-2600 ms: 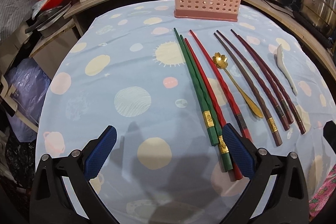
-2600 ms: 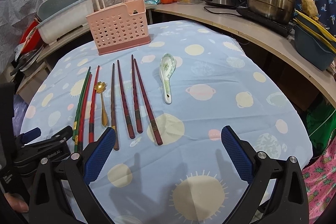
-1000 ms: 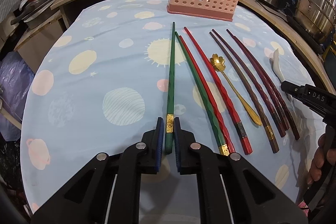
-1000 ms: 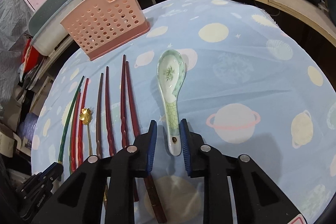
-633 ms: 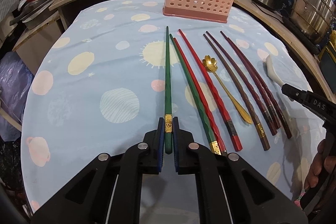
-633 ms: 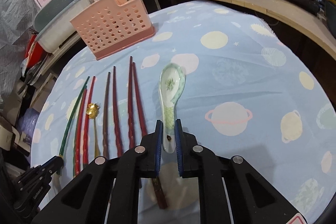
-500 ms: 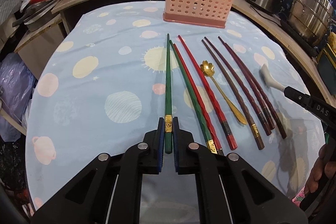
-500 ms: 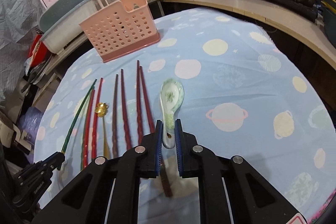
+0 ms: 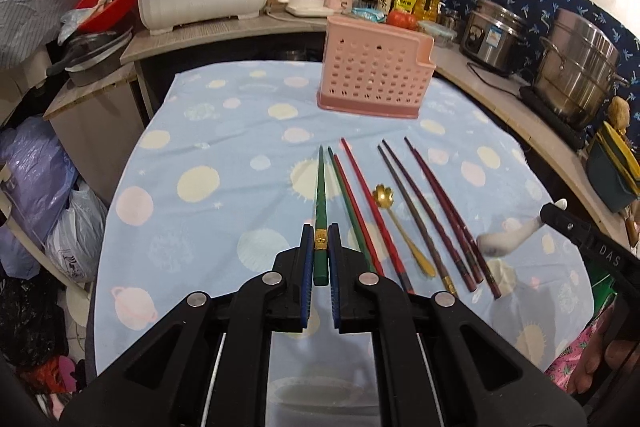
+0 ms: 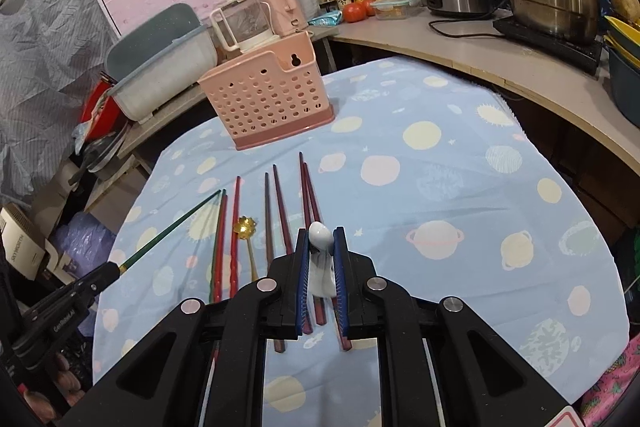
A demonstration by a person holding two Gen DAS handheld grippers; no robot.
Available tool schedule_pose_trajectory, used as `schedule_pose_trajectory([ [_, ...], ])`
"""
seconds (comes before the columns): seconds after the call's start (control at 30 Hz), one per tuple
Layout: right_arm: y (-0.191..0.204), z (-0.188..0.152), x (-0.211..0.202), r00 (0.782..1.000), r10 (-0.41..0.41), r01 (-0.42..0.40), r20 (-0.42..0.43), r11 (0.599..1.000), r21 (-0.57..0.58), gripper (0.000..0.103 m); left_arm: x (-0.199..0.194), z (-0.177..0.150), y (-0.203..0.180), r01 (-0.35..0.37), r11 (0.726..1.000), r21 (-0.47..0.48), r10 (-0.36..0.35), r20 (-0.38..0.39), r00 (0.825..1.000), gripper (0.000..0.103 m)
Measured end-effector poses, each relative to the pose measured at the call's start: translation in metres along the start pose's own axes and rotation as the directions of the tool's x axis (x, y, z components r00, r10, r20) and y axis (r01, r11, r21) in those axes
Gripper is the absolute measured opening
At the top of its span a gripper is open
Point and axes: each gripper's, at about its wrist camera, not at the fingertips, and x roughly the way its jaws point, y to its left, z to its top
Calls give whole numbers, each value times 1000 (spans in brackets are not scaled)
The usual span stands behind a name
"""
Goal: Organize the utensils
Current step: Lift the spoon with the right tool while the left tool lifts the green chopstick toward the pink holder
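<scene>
Change since half second ago: left gripper (image 9: 319, 259), fingers clenched on green chopstick (image 9: 320, 195), and right gripper (image 10: 321, 263), grasping ceramic spoon (image 10: 320, 259), now lifted off desk (image 9: 224, 203). Next likely pink basket (image 9: 374, 79).

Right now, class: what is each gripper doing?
Left gripper: shut on the green chopstick.
Right gripper: shut on the ceramic spoon.
</scene>
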Motion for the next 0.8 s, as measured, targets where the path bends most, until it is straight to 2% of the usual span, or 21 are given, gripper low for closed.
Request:
schedule_pose_trajectory([
  [0.53, 19, 35, -12, 998, 50, -49, 37, 998, -31, 11, -18, 70, -3, 5, 1000, 5, -5, 117, 993, 7],
  [0.8, 26, 81, 1, 996, 74, -71, 58, 996, -51, 11, -23, 126, -8, 16, 1000, 19, -20, 185, 983, 7],
])
